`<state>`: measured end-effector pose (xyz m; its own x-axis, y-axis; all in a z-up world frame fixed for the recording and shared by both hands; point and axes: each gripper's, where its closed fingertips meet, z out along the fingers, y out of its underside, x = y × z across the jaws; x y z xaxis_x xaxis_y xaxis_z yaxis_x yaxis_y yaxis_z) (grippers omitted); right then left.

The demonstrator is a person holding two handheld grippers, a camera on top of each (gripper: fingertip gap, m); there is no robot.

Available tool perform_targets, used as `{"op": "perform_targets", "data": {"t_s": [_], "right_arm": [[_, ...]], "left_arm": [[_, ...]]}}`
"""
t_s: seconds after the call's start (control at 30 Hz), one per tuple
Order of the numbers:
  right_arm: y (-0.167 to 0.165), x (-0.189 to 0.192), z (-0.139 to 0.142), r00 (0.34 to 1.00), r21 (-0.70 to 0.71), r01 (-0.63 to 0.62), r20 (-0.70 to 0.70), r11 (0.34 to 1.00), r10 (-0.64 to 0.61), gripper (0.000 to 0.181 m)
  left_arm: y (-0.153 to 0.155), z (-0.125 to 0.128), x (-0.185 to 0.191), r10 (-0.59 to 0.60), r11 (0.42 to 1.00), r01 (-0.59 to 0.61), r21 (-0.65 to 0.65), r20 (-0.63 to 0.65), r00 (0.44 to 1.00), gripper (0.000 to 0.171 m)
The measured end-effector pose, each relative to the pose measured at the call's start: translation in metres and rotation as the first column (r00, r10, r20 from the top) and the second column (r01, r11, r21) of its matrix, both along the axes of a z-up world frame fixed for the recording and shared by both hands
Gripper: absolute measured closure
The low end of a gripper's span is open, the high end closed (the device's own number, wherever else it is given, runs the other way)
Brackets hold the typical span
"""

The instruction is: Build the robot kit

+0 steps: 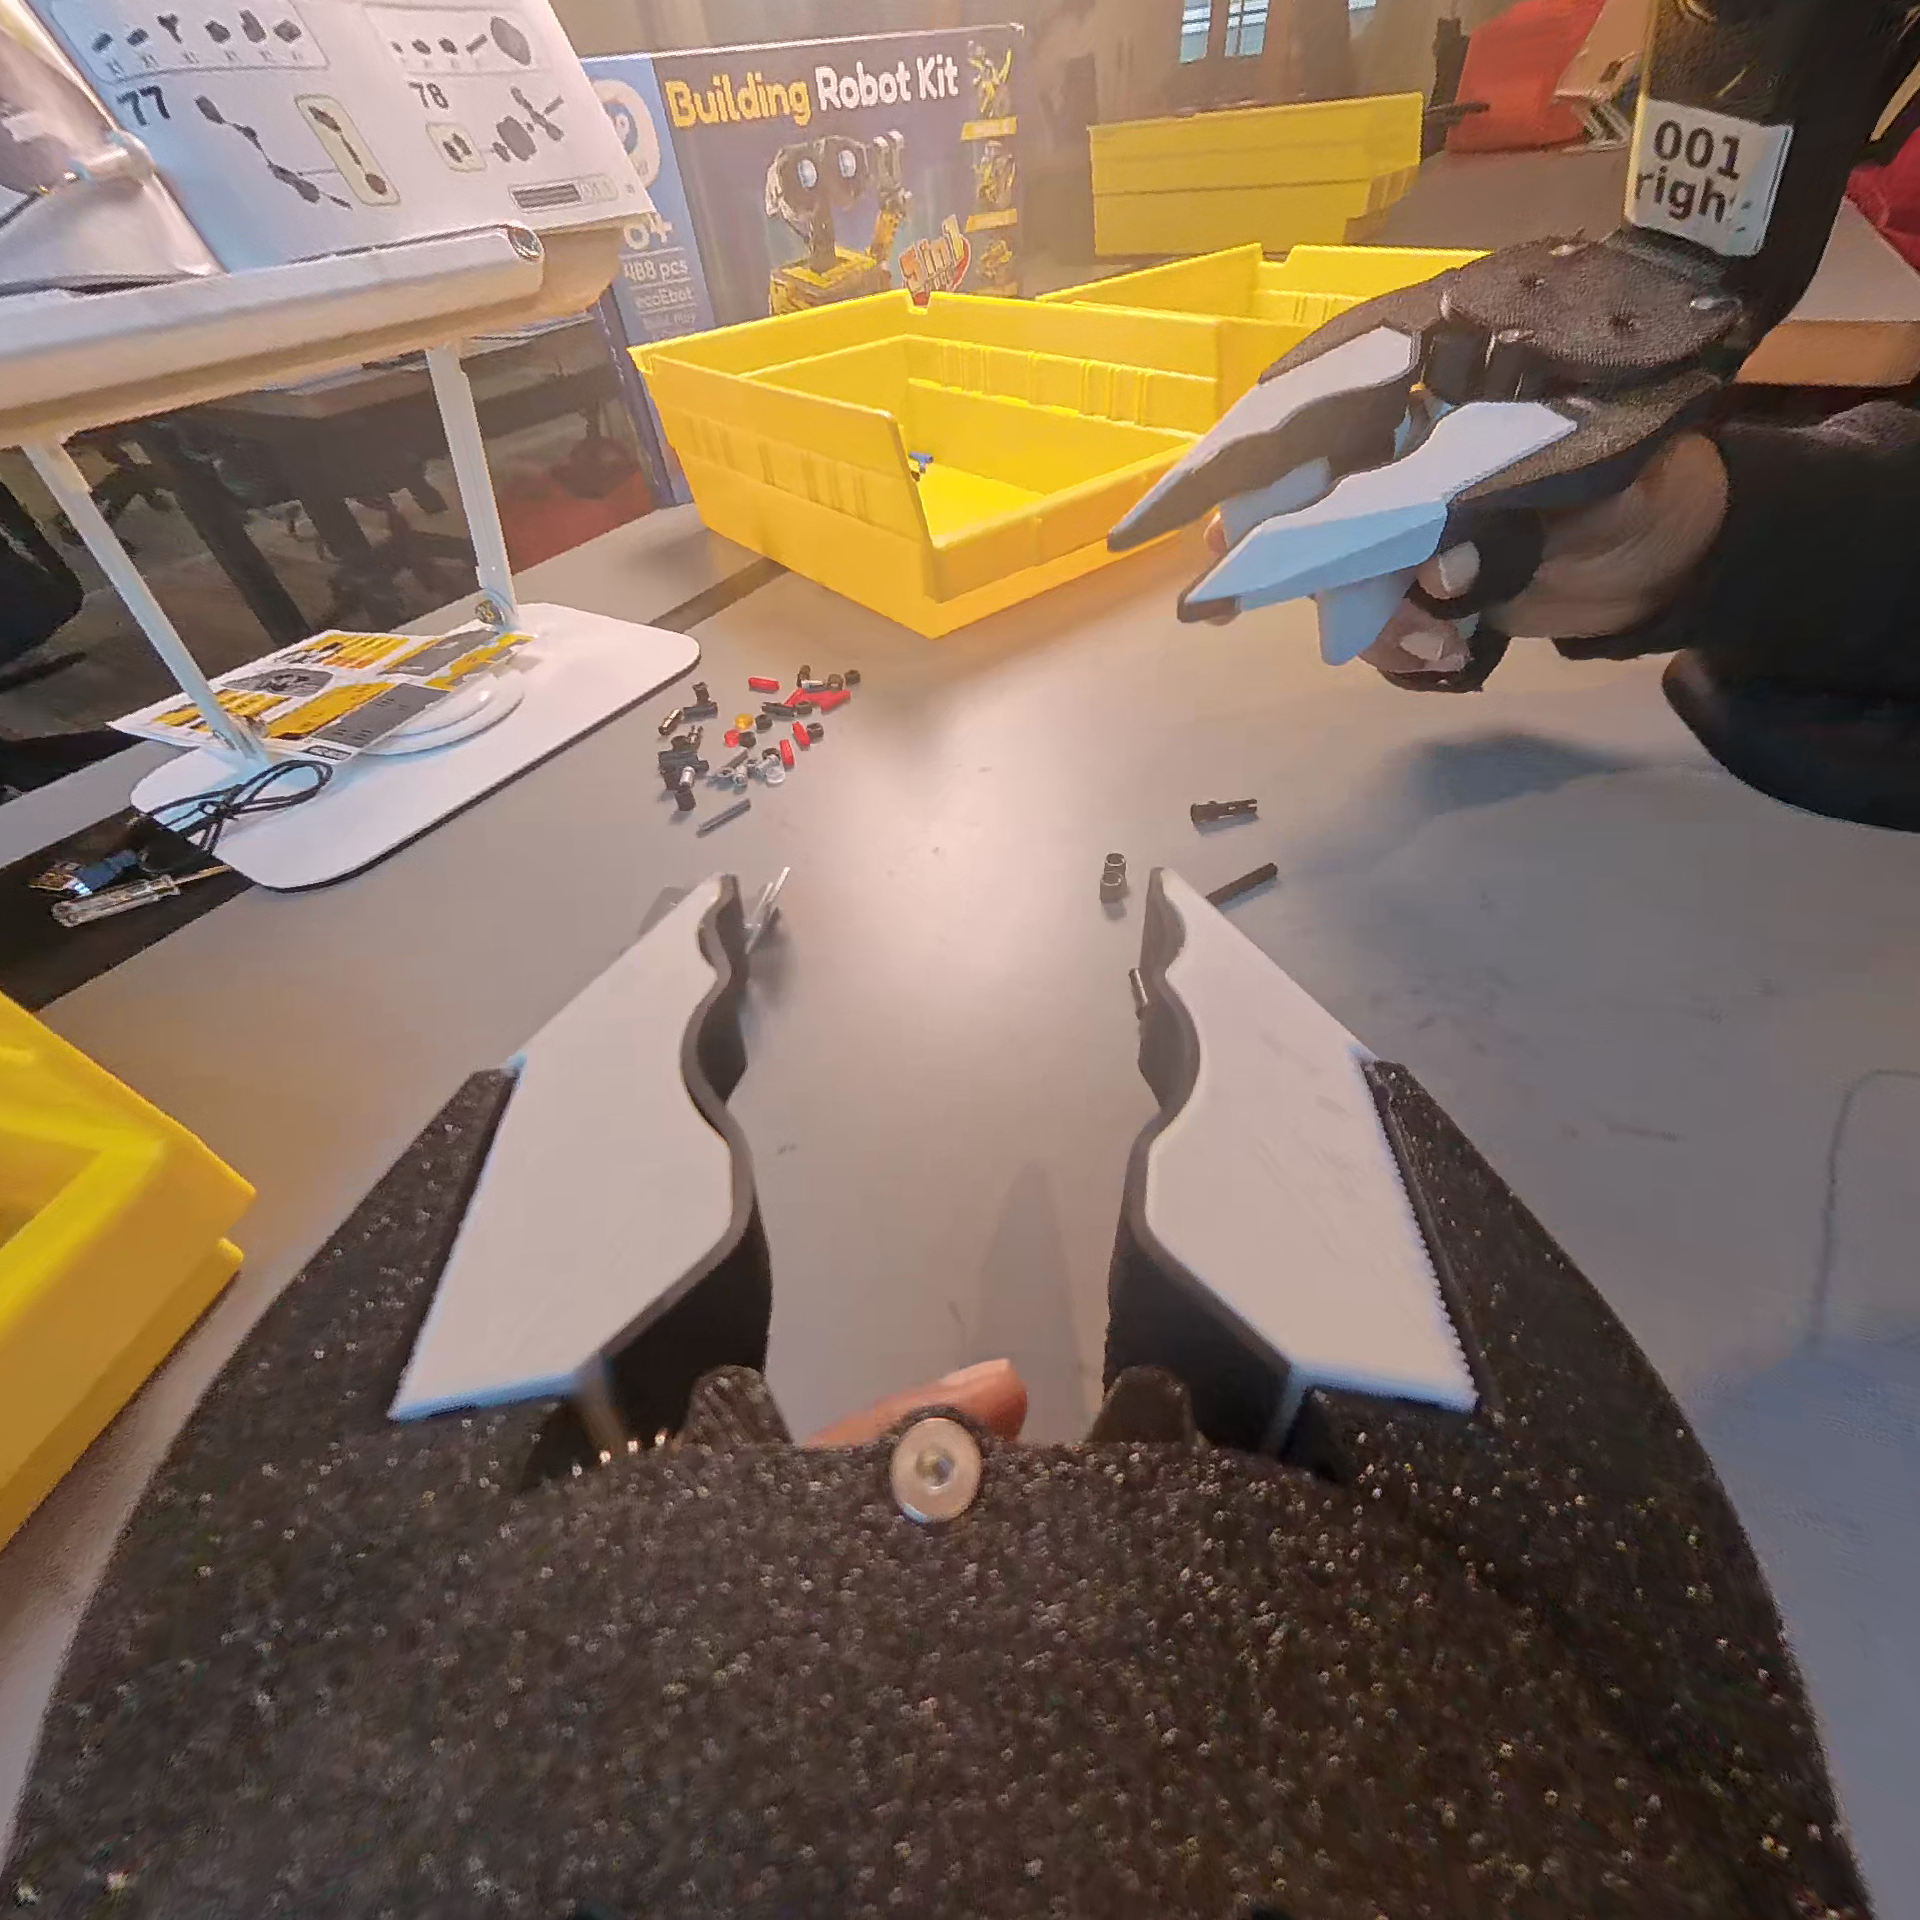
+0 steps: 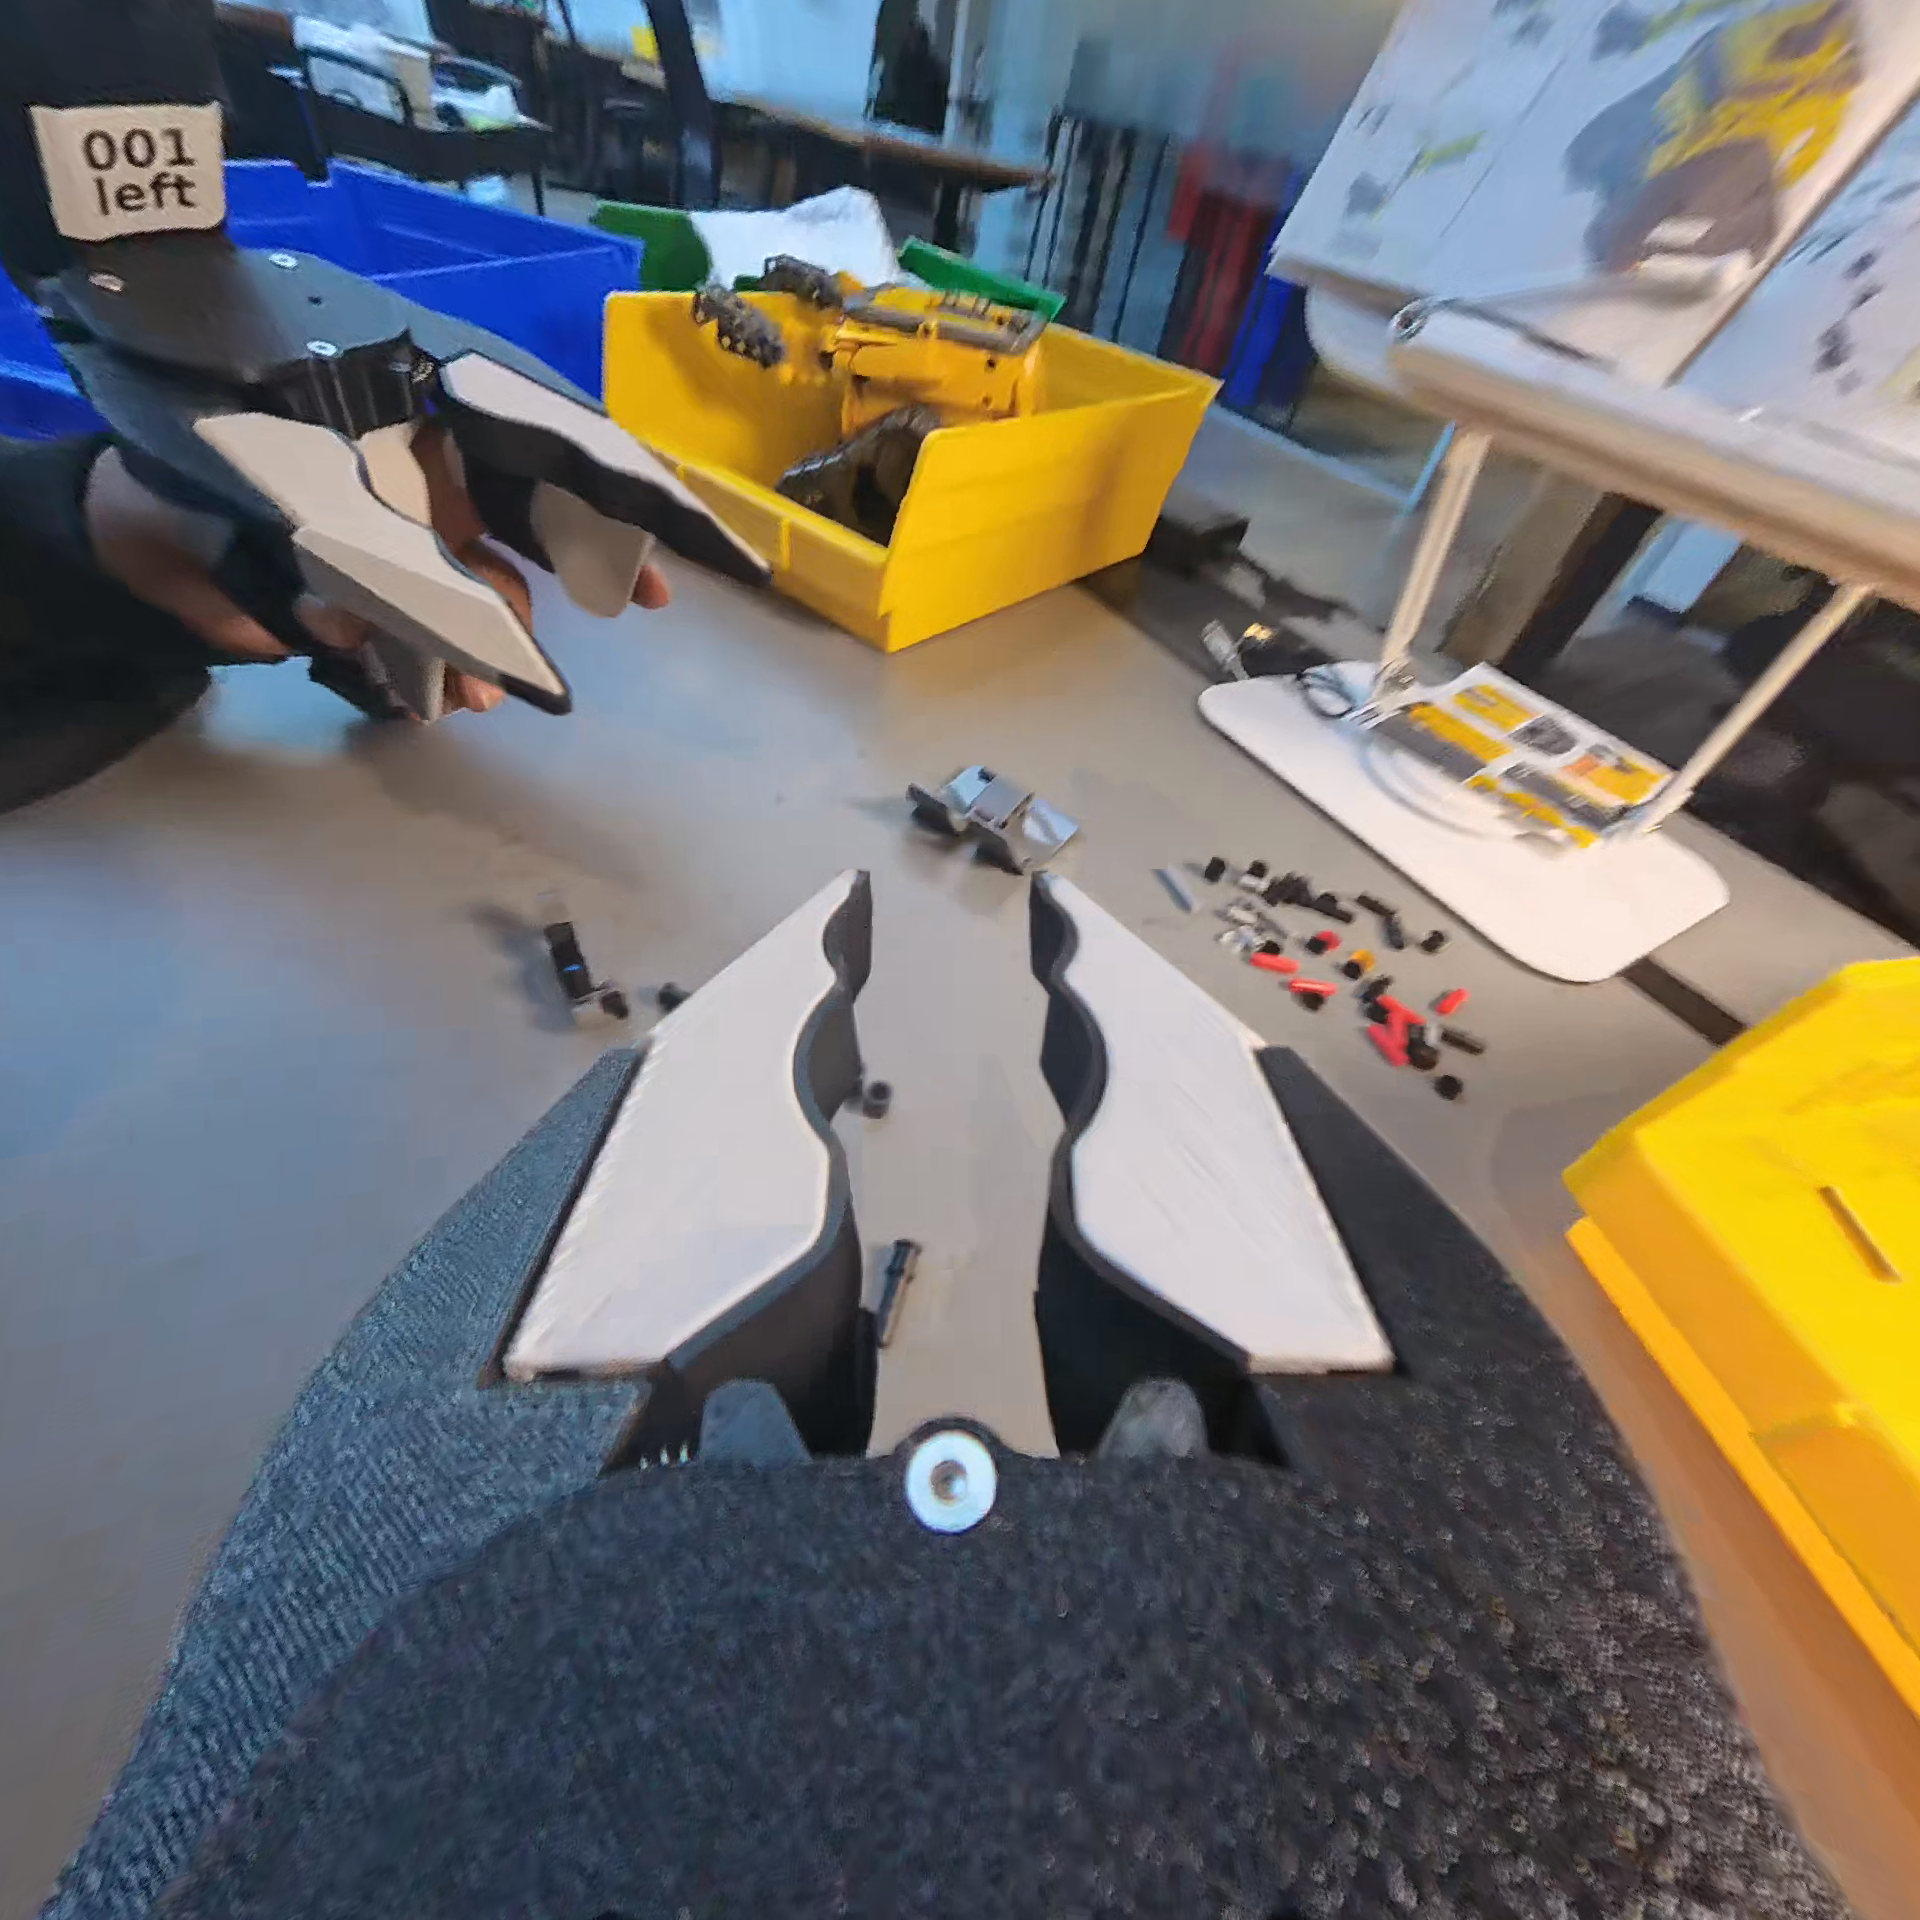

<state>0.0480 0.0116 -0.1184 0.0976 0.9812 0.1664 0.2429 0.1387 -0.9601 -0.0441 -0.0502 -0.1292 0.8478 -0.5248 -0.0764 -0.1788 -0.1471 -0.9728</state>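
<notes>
My left gripper [image 1: 943,894] is open and empty, low over the grey table [image 1: 935,1091]. A small grey piece [image 1: 766,912] lies by its left fingertip. Two black bushes [image 1: 1114,878], a black pin [image 1: 1226,808] and a black axle [image 1: 1242,883] lie by its right fingertip. My right gripper [image 2: 949,883] is partly open and empty. The grey piece [image 2: 987,816] lies just ahead of its tips, and a black pin [image 2: 894,1283] lies on the table between its fingers. A pile of small black and red parts [image 1: 758,738] [image 2: 1340,977] lies farther on. Each gripper shows in the other's view, held above the table [image 1: 1153,577] [image 2: 665,639].
A white stand [image 1: 416,769] [image 2: 1455,862] holds an instruction booklet at the table's edge. A yellow bin [image 2: 935,582] holds a yellow and black model [image 2: 914,353]. Other yellow bins [image 1: 831,520] [image 1: 94,1247] [image 2: 1766,1247], a kit box [image 1: 831,177], a blue bin [image 2: 436,249] and a screwdriver [image 1: 125,899] stand around. The right tips stand about 10 centimeters off the black axle [image 1: 1242,883].
</notes>
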Motion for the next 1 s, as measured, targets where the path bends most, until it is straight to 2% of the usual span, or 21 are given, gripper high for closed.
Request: {"op": "perform_targets", "data": {"t_s": [0.1,0.27,0.37,0.47,0.67,0.87,1.0], "right_arm": [[0.011,0.004,0.003,0.999,0.063,0.040,-0.040,0.997,-0.037,0.151],[0.017,0.007,0.009,0.992,-0.007,0.052,-0.118,0.999,-0.053,0.152],[0.022,0.009,0.006,0.989,-0.055,0.060,-0.131,0.997,-0.067,0.151],[0.028,0.011,0.005,0.986,-0.088,0.075,-0.139,0.993,-0.087,0.148],[0.032,0.012,0.000,0.991,-0.089,0.075,-0.107,0.993,-0.085,0.145],[0.029,0.011,-0.002,0.993,-0.085,0.060,-0.095,0.995,-0.068,0.145],[0.026,0.010,-0.004,0.995,-0.080,0.047,-0.085,0.996,-0.054,0.145]], "left_arm": [[0.000,0.000,-0.004,0.006,1.000,-0.006,0.000,-0.011,1.000,0.096],[-0.003,-0.006,-0.004,-0.029,0.999,0.028,-0.023,-0.045,0.999,0.102],[-0.002,-0.007,-0.007,-0.018,1.000,0.017,-0.021,-0.048,0.999,0.098],[-0.002,-0.009,-0.008,-0.030,0.999,0.028,-0.043,-0.034,0.999,0.097],[-0.006,-0.025,-0.006,-0.064,0.991,0.053,-0.123,-0.091,0.994,0.091],[-0.015,-0.034,0.005,-0.150,0.973,0.131,-0.192,-0.089,0.985,0.093],[-0.017,-0.037,0.008,-0.167,0.968,0.143,-0.207,-0.105,0.980,0.094]]}}
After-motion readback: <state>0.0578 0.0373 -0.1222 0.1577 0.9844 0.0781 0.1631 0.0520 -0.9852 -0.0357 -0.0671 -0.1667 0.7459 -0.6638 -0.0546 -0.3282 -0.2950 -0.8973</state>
